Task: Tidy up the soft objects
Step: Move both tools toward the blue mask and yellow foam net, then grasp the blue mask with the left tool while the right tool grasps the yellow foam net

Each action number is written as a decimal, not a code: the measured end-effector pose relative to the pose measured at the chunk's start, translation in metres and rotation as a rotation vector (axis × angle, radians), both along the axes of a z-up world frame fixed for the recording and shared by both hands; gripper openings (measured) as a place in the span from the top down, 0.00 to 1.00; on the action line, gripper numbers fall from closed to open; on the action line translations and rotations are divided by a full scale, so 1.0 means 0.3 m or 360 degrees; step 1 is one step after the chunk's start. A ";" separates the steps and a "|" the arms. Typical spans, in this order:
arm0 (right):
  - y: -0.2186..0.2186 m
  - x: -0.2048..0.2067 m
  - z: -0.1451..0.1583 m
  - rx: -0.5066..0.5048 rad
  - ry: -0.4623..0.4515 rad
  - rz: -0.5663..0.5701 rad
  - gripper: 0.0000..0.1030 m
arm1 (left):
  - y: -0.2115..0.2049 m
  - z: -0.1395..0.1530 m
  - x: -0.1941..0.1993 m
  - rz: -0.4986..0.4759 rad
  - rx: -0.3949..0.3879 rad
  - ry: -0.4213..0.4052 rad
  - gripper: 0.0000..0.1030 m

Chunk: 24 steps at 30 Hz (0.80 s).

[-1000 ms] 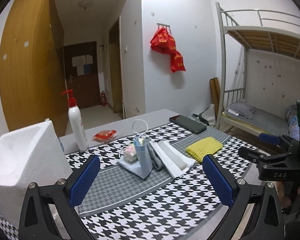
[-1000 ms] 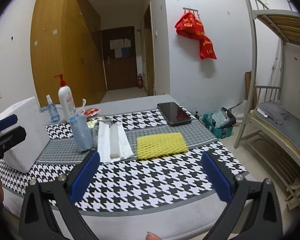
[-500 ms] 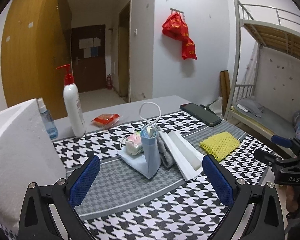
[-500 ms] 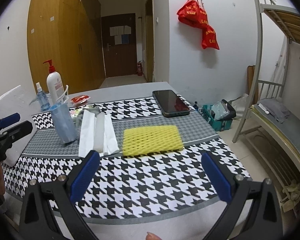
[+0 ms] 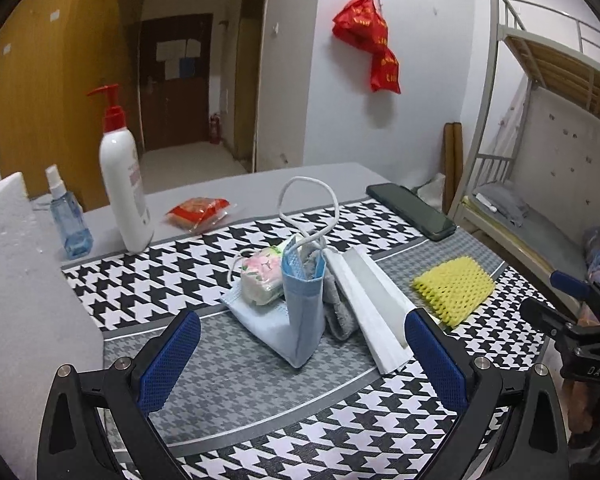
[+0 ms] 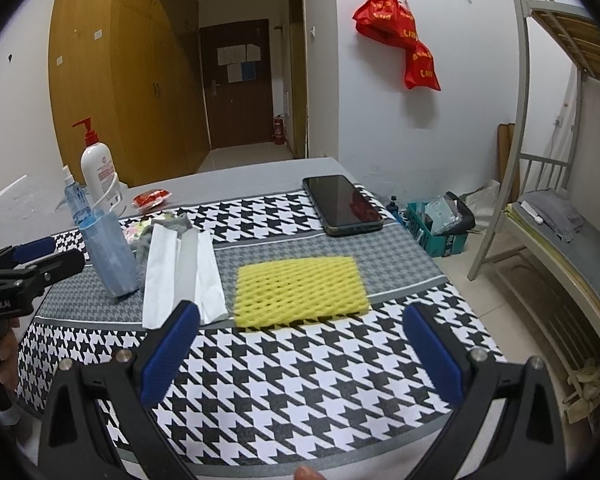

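- left wrist view: left gripper (image 5: 300, 364) spread wide, nothing between its blue pads, hovering low over the houndstooth cloth (image 5: 132, 276).
- straight ahead of it, close: a blue face mask (image 5: 300, 312) folded so one half stands up, its white ear loop (image 5: 308, 208) arching above. a small floral tissue pack (image 5: 262, 276) rests on the flat half, ahead and slightly left.
- just right of the mask: a grey cloth (image 5: 338, 312) bunched against it, then a white foam sleeve (image 5: 374, 304) lying lengthwise, its near end beside the right finger.
- further right, apart from the sleeve: yellow foam net (image 5: 452, 288), flat.
- far left: white foam block (image 5: 24, 288). beyond: pump bottle (image 5: 122, 176), spray bottle (image 5: 68, 216), red packet (image 5: 198, 210), phone (image 5: 410, 210).
- right gripper (image 5: 576, 304) shows at the right edge; its opening cannot be read from here.
- right wrist view: right gripper (image 6: 300, 360) also released, wide, empty, above the cloth's near edge.
- yellow foam net (image 6: 300, 288) lies dead ahead, between the lines of the two fingers, untouched. white foam sleeve (image 6: 180, 276) ahead-left, its near end by the left finger; mask (image 6: 112, 256) beyond that.
- progress, as judged: nothing held, soft items loosely heaped or scattered, no sorted pile evident. looks like the very start; all picking and placing seems left to do.
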State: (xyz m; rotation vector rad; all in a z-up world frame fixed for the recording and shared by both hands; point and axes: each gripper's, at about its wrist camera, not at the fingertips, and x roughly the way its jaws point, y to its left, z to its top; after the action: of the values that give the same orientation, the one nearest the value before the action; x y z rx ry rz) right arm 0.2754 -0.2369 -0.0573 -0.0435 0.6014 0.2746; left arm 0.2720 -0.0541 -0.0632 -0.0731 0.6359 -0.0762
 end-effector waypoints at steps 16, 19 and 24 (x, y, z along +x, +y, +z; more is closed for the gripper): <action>-0.011 0.078 -0.016 -0.0047 0.0046 -0.0046 0.00 | 0.015 -0.070 0.092 -0.0021 -0.0143 0.0088 0.44; -0.018 0.110 -0.029 -0.0039 0.0112 -0.0061 0.01 | 0.012 -0.080 0.102 -0.0042 -0.0146 0.0104 0.60; -0.015 0.132 -0.042 -0.0056 0.0134 -0.0063 0.01 | 0.008 -0.102 0.122 -0.0093 -0.0156 0.0124 0.86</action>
State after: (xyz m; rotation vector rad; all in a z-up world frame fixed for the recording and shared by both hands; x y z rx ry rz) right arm 0.3151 -0.2413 -0.0700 -0.0538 0.6900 0.2284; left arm 0.3086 -0.0516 -0.0937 -0.1527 0.7121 -0.1619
